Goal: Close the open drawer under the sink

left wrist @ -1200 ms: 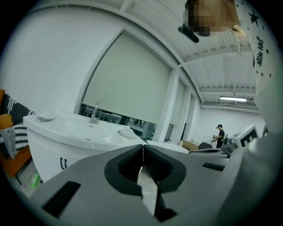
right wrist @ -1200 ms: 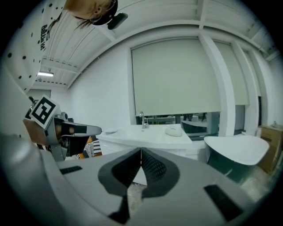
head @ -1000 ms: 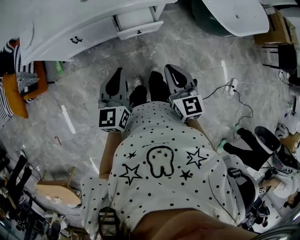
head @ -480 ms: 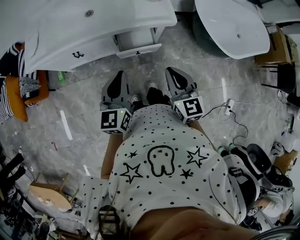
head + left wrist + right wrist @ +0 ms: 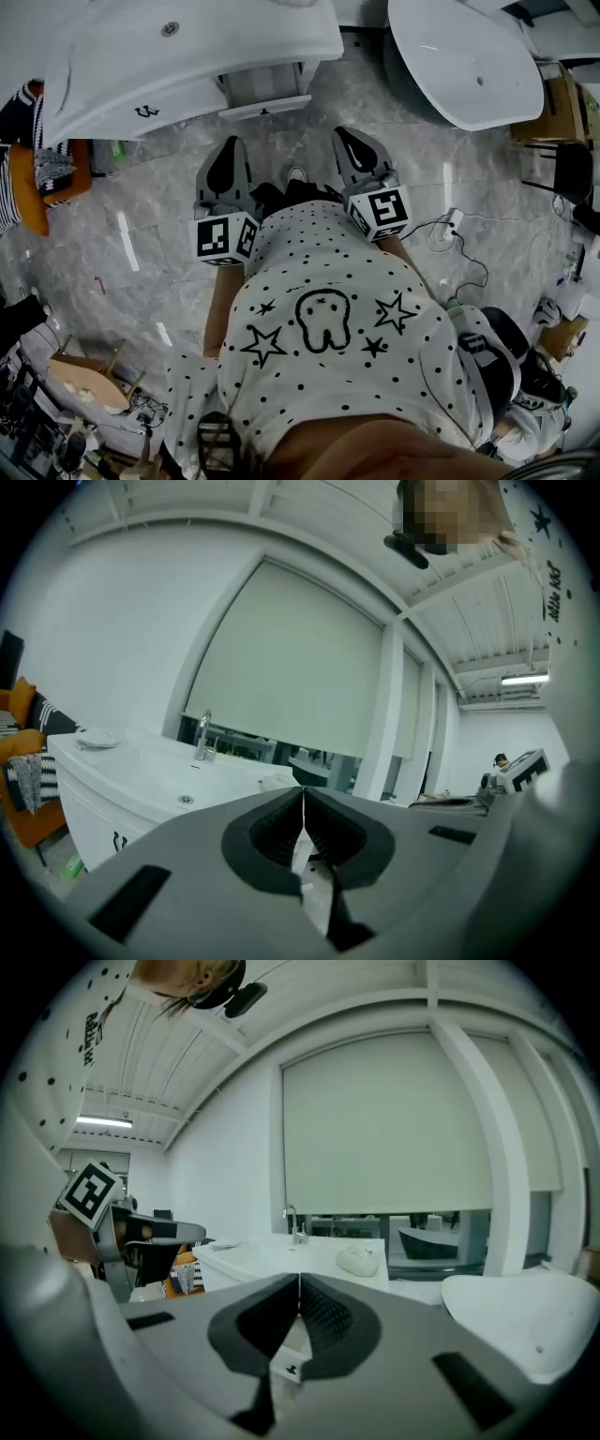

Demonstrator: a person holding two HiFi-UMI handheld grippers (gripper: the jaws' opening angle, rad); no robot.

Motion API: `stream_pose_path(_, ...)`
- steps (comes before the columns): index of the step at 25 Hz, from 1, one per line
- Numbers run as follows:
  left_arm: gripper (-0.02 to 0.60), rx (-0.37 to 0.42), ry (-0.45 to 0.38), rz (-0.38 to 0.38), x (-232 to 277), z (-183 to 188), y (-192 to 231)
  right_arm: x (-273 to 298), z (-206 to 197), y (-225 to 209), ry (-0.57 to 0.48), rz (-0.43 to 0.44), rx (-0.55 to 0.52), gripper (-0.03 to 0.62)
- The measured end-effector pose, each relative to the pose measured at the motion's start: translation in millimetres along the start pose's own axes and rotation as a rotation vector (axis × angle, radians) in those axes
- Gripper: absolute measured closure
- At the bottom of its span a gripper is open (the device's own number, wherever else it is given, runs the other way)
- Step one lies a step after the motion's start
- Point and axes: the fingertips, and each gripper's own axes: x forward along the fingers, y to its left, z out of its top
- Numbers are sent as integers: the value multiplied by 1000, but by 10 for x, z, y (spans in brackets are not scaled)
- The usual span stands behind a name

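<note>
Left gripper and right gripper clenched, empty — drawer apparently ajar ahead.

Head view: light is even, cool and almost colourless, with soft shadows only. The glossy marble floor carries pale streaks of glare. The white sink top is near blown out. Strong fisheye bend toward the edges.

Both gripper views: circular frame, black corners, straight beams bowed. A ceiling lamp glows at the left of the right gripper view, a second ceiling lamp at the right of the left gripper view. The foreground is soft and the room behind sharper.
</note>
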Motion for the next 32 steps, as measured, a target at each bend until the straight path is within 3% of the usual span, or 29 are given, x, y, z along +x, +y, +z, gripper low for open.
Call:
stream_pose_path(13,572,-24,7,72,-16,-74,28,41,-98,-120,19,31,14,579)
stream_pose_path(32,573,-53,66,10,501,85,542,700,55,-28,72,-14,34,579)
